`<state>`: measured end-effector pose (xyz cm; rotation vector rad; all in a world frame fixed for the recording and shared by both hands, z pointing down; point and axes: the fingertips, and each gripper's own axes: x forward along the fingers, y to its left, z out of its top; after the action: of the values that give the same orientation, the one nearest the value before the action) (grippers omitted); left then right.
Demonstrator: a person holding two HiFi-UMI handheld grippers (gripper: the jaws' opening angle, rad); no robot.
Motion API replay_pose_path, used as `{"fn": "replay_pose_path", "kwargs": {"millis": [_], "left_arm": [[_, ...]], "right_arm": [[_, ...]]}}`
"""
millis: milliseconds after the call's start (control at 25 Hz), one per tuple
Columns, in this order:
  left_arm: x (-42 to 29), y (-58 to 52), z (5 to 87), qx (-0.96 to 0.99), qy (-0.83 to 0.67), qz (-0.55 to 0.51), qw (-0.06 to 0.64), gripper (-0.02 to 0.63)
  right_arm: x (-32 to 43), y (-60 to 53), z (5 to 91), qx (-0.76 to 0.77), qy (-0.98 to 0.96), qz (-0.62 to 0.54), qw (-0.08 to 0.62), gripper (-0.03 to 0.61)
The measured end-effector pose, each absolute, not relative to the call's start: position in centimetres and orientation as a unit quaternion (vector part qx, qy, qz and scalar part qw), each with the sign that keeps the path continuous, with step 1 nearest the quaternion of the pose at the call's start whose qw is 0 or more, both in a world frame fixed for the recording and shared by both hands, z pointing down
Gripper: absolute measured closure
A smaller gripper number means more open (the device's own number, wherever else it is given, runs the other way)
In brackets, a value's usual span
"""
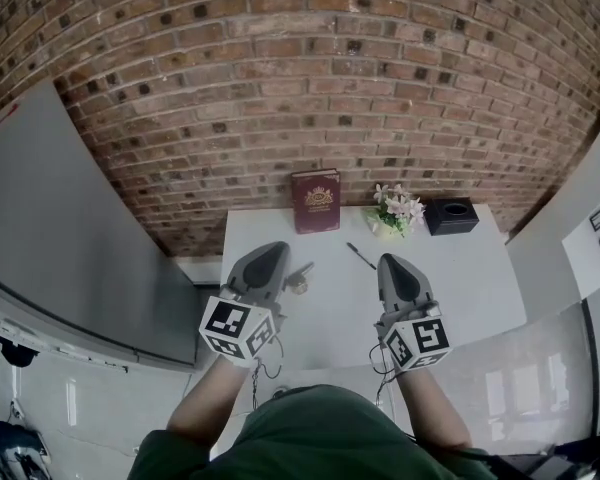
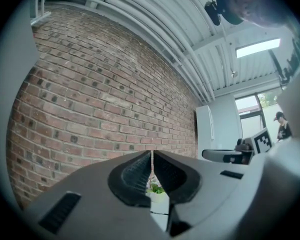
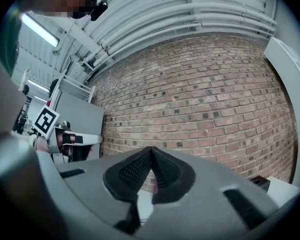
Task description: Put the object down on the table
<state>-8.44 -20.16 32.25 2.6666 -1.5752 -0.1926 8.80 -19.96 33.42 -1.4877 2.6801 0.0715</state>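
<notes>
jaws clenched, empty on left gripper (image 2: 152, 152), right gripper (image 3: 150, 148); left gripper view catches flowers (image 2: 155, 188), right gripper view black box (image 3: 262, 182).

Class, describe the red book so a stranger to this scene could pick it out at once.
Find the white table against the brick wall. Along its far edge, the red book stands left of the flowers and black box. It alone is flat and upright, dark red with a gold emblem.
</notes>
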Motion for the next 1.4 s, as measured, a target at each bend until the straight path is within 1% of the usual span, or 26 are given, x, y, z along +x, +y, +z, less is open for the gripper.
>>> {"fn": "replay_pose_path", "kwargs": {"millis": [1400], "left_arm": [[-7.9, -22.0, 33.5, 0.854, -0.516, -0.054, 0.034, 0.598]], "right_arm": [[9.4, -21.8, 34.6, -0.480, 0.877, 0.010, 0.026, 0.575]]}}
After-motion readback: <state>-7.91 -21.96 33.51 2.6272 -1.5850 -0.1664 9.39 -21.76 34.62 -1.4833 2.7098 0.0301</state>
